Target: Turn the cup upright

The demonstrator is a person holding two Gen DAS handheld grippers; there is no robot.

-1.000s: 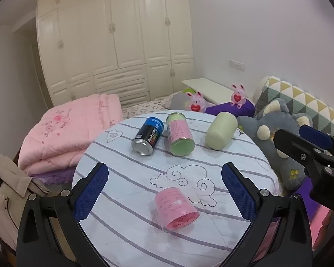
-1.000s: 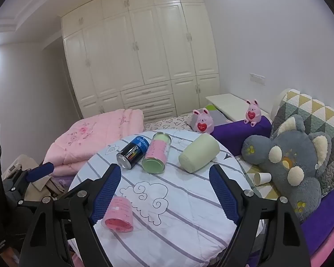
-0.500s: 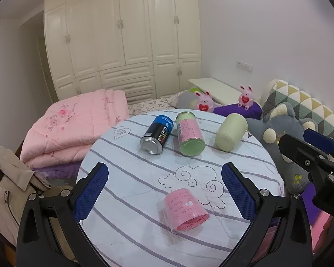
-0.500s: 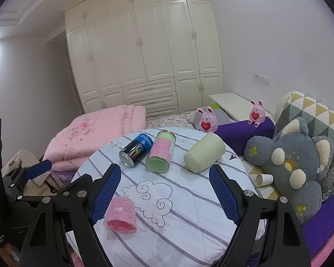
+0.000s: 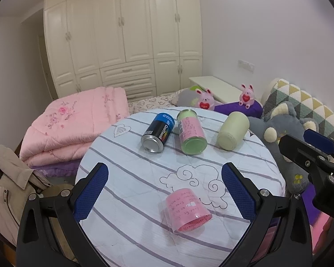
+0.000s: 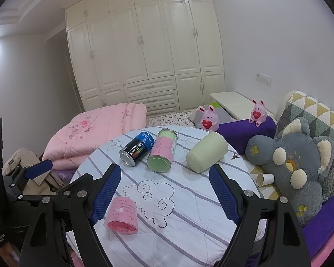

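A pink cup (image 5: 186, 209) lies on its side near the front of the round striped table (image 5: 127, 218), mouth toward me; it also shows in the right wrist view (image 6: 122, 213). A pale green cup (image 5: 232, 133) (image 6: 206, 152) lies on its side at the back right. A pink-and-green can (image 5: 191, 134) and a black-and-blue can (image 5: 158, 132) lie beside it. My left gripper (image 5: 164, 193) is open and empty above the pink cup. My right gripper (image 6: 164, 193) is open and empty over the table's middle.
A folded pink quilt (image 5: 78, 122) lies behind the table at left, a beige jacket (image 5: 6, 182) beside it. A grey plush toy (image 6: 296, 166), purple cushion (image 6: 245, 131) and small paper cup (image 6: 265, 179) sit at right. White wardrobes line the back wall.
Both grippers have tilted and risen a little, so the table sits lower in view. All objects lie where they were. Both grippers stay open.
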